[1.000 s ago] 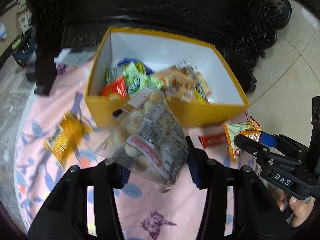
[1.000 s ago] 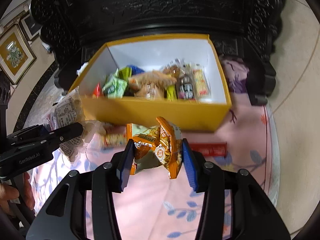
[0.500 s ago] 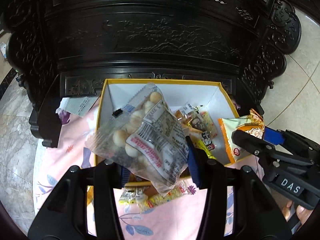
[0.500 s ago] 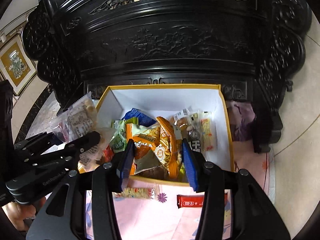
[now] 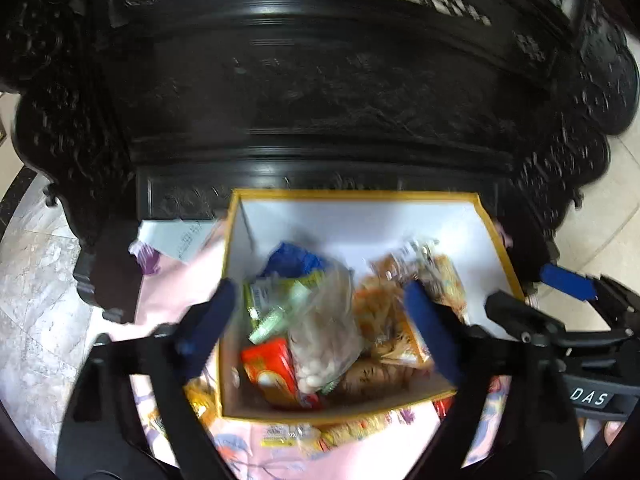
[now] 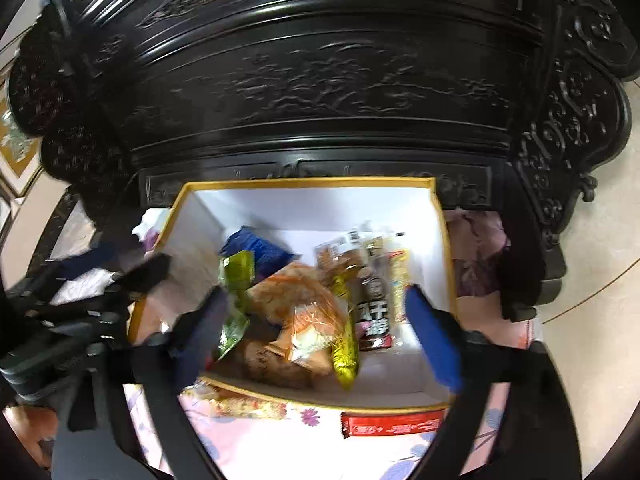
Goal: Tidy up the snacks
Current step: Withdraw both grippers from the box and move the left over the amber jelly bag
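Note:
A yellow box (image 5: 352, 196) with white inner walls stands on a pink floral cloth and holds several snack packets; it also shows in the right wrist view (image 6: 308, 182). My left gripper (image 5: 316, 312) is open above the box, and a clear bag of white round snacks (image 5: 324, 336) lies among the packets below it. My right gripper (image 6: 316, 316) is open above the box, and an orange snack bag (image 6: 308, 312) lies in the pile below it. The right gripper also shows in the left wrist view (image 5: 540, 296).
A carved black wooden cabinet (image 5: 320, 92) rises right behind the box. On the cloth (image 6: 304, 448) in front of the box lie a red bar (image 6: 394, 424) and a yellow packet (image 6: 244, 404). A white paper (image 5: 176, 238) lies left of the box.
Both grippers opened over the box. The clear bag of round snacks left the left gripper and the orange bag left the right gripper; both now lie in the box.

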The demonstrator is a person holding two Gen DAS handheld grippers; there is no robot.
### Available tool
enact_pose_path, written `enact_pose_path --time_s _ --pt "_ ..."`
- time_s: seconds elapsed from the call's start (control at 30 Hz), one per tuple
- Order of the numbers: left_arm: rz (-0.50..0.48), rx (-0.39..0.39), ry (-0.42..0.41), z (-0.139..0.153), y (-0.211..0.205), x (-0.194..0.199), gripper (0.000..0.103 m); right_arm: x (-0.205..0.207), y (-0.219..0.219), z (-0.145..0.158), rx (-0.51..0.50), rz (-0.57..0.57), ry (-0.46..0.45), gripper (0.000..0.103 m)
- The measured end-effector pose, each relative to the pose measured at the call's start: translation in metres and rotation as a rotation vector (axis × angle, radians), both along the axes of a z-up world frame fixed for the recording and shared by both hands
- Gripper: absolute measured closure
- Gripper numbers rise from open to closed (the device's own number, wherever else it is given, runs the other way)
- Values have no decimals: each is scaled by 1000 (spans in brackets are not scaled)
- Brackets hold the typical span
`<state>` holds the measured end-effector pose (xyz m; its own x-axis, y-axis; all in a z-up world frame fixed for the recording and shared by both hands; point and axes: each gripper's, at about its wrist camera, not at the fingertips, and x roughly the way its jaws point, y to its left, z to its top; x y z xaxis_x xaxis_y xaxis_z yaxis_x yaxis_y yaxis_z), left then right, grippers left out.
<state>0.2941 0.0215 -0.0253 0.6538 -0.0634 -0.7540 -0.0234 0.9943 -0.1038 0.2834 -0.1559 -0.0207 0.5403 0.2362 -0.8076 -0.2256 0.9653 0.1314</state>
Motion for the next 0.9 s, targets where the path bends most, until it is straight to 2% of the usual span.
enact_pose_path --time_s 0.27,0.43,0.57,0.67,0.77,0.9 --pt "28 -18 -21 14 28 -2 8 -2 -15 -3 11 -17 9 6" --pt "1 -3 -17 10 42 -29 7 -22 -36 -10 -16 -4 13 6" --pt "-25 -14 -9 -6 60 -61 7 -49 -57 -17 1 23 12 6" --pt "8 25 -2 -25 82 -93 6 -77 -71 -28 3 44 14 6" --pt "59 35 56 -50 109 -117 6 -100 -77 -51 -10 67 55 6" --pt "94 48 148 -86 134 -135 6 -123 -58 -84 -3 133 139 6"
